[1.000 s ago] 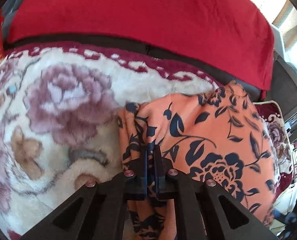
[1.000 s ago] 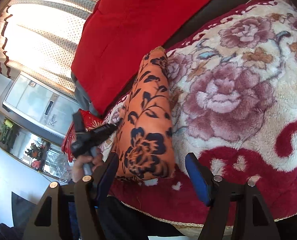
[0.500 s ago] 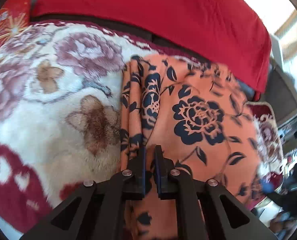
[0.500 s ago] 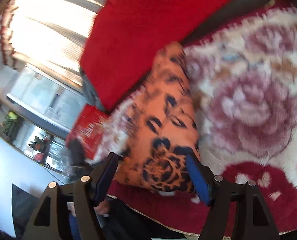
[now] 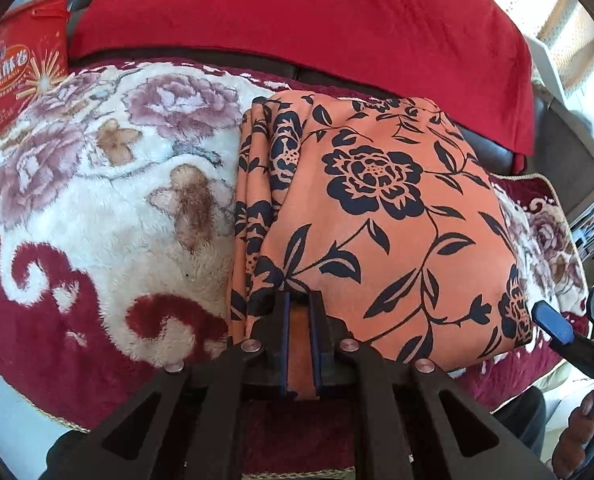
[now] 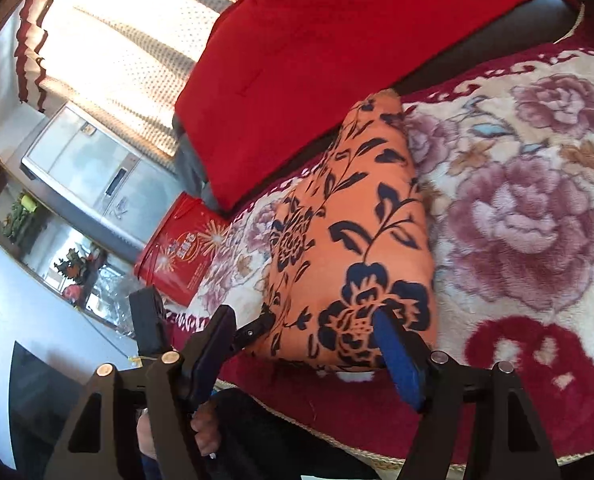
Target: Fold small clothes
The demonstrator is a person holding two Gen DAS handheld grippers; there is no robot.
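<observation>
An orange cloth (image 5: 377, 208) with dark blue flowers lies folded on a plush floral blanket (image 5: 97, 220). Its layered edges show along the left side. My left gripper (image 5: 299, 316) is shut on the cloth's near hem, and orange fabric fills the narrow gap between the pads. In the right wrist view the cloth (image 6: 357, 220) runs away from me. My right gripper (image 6: 303, 316) stands open around its near end, and neither pad presses on the fabric. The left gripper's fingers (image 6: 255, 330) grip the hem between my jaws. One blue pad of the right gripper (image 5: 553, 322) shows at the cloth's right corner.
A red cushion (image 5: 297, 12) lines the back of the seat. A red printed box (image 5: 13, 68) stands at the far left of the blanket, whose fringed front edge (image 6: 377, 452) is close to me. A hand (image 6: 205, 436) holds the left gripper. Cabinet (image 6: 85, 168) and curtains lie beyond.
The left gripper has drawn back to the blanket's near edge with the hem, and the cloth now lies flatter. The right gripper has rolled and come closer around the cloth's near end.
</observation>
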